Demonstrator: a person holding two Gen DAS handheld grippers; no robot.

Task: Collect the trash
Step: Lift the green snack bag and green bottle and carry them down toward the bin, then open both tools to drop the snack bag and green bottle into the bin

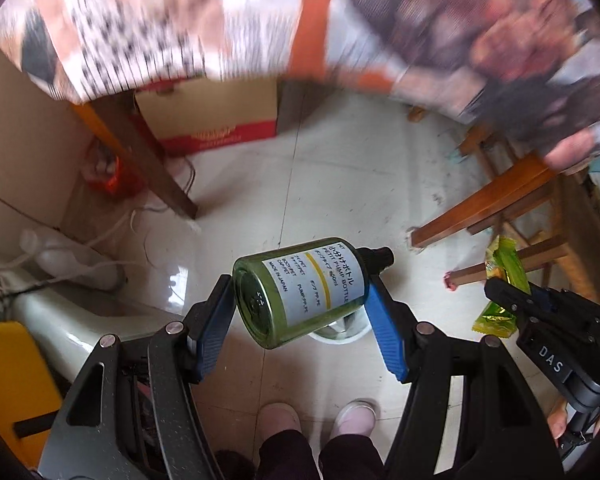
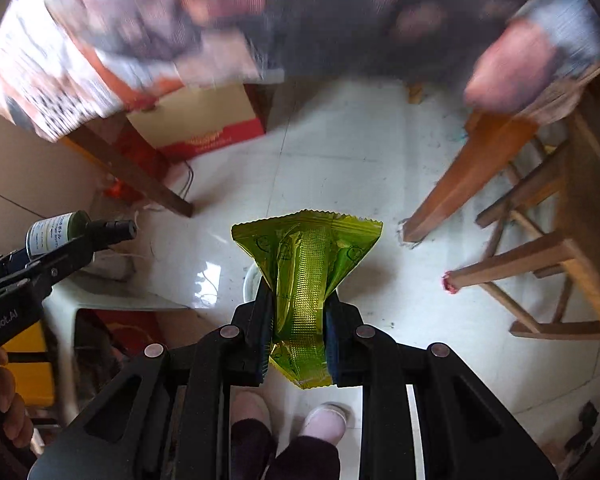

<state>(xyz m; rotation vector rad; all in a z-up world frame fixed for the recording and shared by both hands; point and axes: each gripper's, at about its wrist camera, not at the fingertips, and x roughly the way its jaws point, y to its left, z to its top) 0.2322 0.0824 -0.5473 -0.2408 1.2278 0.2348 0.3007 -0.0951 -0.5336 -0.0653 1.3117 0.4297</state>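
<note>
Above pale tiled floor (image 1: 340, 184): one green bottle (image 1: 300, 292), one green wrapper (image 2: 306, 276), two grippers.

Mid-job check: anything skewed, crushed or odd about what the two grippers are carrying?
The green pump bottle sits tilted sideways in the left hand-held gripper, base toward the camera. The green wrapper is pinched and crumpled in the right hand-held gripper. No spill visible.

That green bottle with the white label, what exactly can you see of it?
The green bottle looks like clear plastic tinted green, with a white label printed "PETIT PUMP BOTTLE" and a yellow stripe. A black pump neck sticks out at its far end. It lies tilted on its side in the air above the pale floor tiles, round base toward the camera, clamped between the blue pads of the left gripper. Nothing else touches it. The right wrist view shows it off to the side.
</note>
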